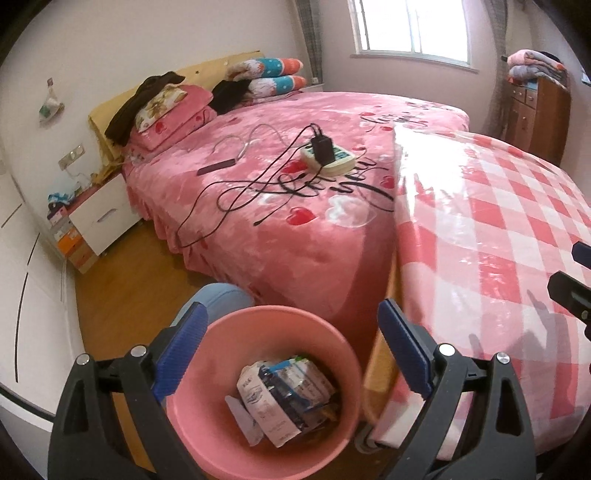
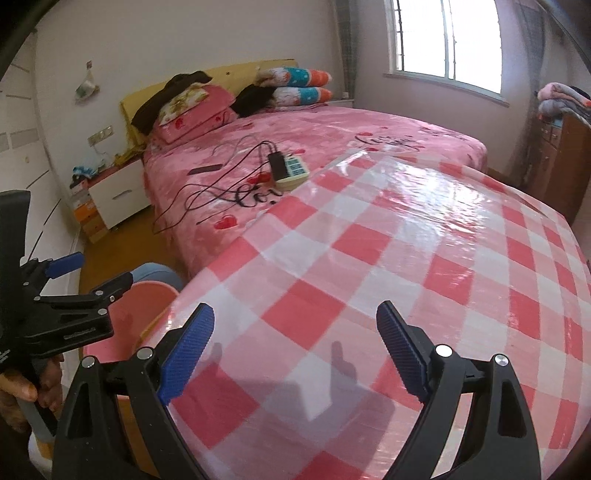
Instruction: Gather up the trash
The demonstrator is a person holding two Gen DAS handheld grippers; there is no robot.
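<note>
- Bedroom daylight comes from a window [image 1: 412,27] far ahead of both my tools, past a bed [image 1: 295,122] under a pink heart-print cover.
- My left tool [image 1: 291,350] hangs directly above a pink trash bin [image 1: 221,435] that stands on the wooden floor [image 1: 125,295]; its blue fingers [image 1: 186,350] are spread wide, one over each side of the rim, with nothing between them.
- Down inside the bin, below that tool, lies the trash [image 1: 284,398]: crumpled white and blue printed wrappers, piled toward the side nearer the table.
- Just right of the left tool, a table [image 1: 498,229] with a glossy red-and-white checked cover meets the bin's edge.
- My right tool [image 2: 295,350] is over that table, its fingers equally wide apart and holding nothing; their shadow falls on the cover beneath.
- From the right tool's view, the left tool and the bin's rim [image 2: 147,288] sit off to its left, beside the table's edge.
- Ahead of both tools, on the bed, a white power strip [image 1: 328,157] carries a black charger [image 1: 320,147], black cables [image 1: 236,192] trail toward me, and a dark phone [image 1: 216,167] lies further left.
- Further back to the left, a white nightstand [image 1: 99,221] stands by the bed.
</note>
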